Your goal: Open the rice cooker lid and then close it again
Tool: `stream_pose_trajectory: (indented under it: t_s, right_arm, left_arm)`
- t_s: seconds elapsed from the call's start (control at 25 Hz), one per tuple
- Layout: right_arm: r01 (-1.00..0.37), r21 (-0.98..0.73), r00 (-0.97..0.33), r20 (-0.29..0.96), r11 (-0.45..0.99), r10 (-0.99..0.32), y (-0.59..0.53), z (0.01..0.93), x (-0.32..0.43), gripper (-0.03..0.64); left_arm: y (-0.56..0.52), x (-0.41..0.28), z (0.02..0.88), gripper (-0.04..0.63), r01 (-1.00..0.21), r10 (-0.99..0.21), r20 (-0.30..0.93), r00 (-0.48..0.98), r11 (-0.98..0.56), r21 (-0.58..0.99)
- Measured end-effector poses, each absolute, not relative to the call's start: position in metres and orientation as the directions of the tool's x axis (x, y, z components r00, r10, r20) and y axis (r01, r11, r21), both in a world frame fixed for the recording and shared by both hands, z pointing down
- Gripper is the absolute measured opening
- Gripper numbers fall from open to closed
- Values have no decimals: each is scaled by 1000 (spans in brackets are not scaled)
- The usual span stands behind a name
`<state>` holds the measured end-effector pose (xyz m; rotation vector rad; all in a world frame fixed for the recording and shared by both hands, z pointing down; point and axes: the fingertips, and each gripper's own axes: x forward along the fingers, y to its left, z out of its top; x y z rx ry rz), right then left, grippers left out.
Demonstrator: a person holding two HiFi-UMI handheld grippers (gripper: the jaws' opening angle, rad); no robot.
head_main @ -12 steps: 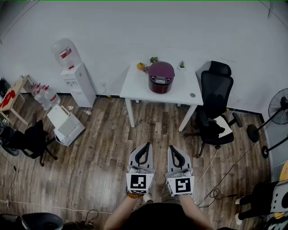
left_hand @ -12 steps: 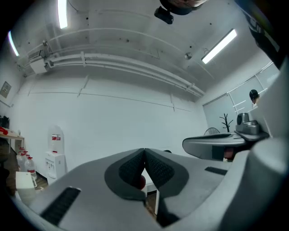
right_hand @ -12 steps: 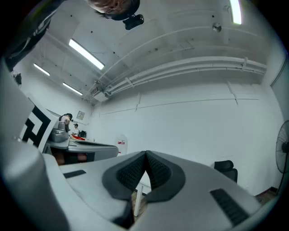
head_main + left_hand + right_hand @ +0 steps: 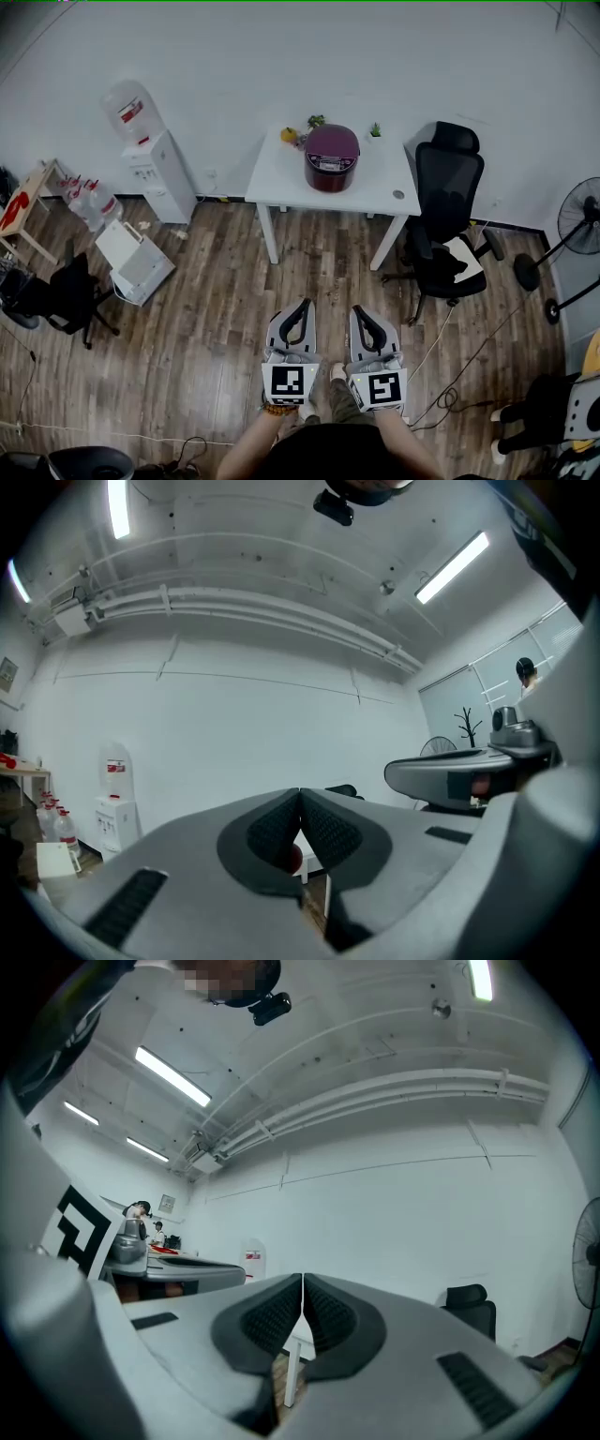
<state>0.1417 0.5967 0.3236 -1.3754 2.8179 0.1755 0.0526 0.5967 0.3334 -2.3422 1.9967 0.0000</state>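
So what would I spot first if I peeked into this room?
Probably the round maroon rice cooker, lid shut, on the white table far ahead. Up close, the left hand-held gripper and right hand-held gripper hover side by side, both shut and empty, above the wooden floor.

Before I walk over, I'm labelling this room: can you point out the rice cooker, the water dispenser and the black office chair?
rice cooker (image 4: pixel 334 145), head view, on its maroon lid.
water dispenser (image 4: pixel 167 183), head view, on its white body.
black office chair (image 4: pixel 448 192), head view, on its backrest.
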Motion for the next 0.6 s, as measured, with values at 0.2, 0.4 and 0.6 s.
stream_pose_trajectory:
  t_s: [0.2,0.4,0.6]
  right_arm:
    - [-772,97,-634,-43,629,-772,578,329,146,29]
    - [-761,100,-648,-71,641,-758,556,327,143,29]
    - [-763,88,-646,-67,640,-760,526,333,150,29]
  left_arm:
    - [575,60,337,25,-987,-987,-35,154,-153,-47]
    - [553,65,341,25,-986,-987,-20,157,-156,-54]
    - [526,73,347,25,-985,-987,-5,160,-159,-67]
